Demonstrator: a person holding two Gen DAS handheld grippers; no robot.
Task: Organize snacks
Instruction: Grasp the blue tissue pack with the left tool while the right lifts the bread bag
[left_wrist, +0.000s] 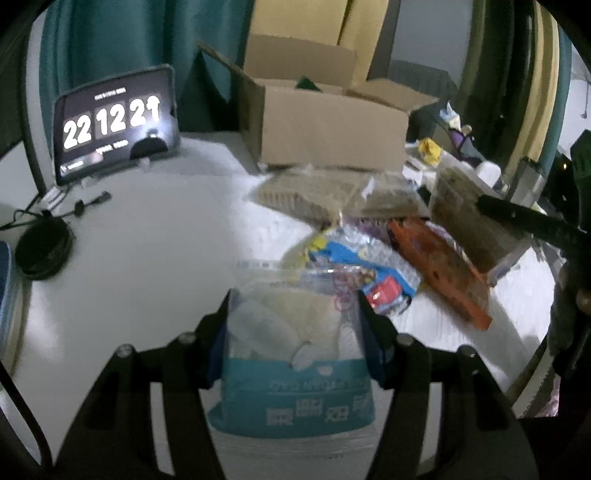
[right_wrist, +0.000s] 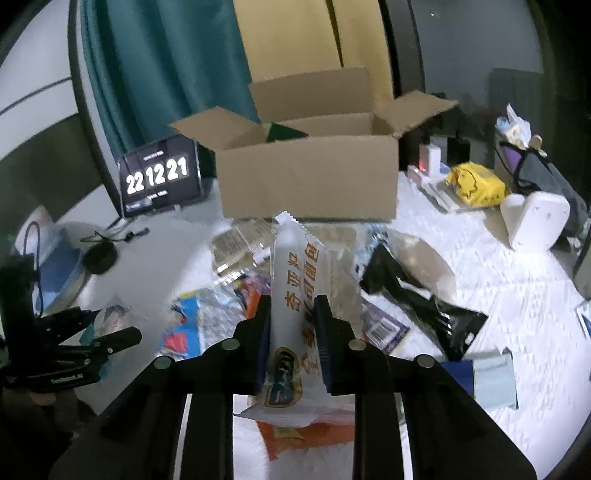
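My left gripper (left_wrist: 293, 306) is shut on a clear bag with a teal label (left_wrist: 295, 354), held above the white table. My right gripper (right_wrist: 293, 306) is shut on a long white snack packet with orange print (right_wrist: 295, 295), lifted and pointing toward the open cardboard box (right_wrist: 306, 184). The box (left_wrist: 328, 129) stands at the back of the table with its flaps open; something dark green shows inside. A pile of loose snack packets (left_wrist: 365, 258) lies in front of the box: a blue one, an orange one (left_wrist: 439, 273) and clear trays. The left gripper shows in the right wrist view (right_wrist: 110, 328).
A tablet clock (left_wrist: 114, 122) stands at the back left with a coiled black cable (left_wrist: 42, 247) near it. A black packet (right_wrist: 417, 295), a yellow bag (right_wrist: 476, 184) and a white device (right_wrist: 535, 218) lie to the right on the white table (right_wrist: 498, 280).
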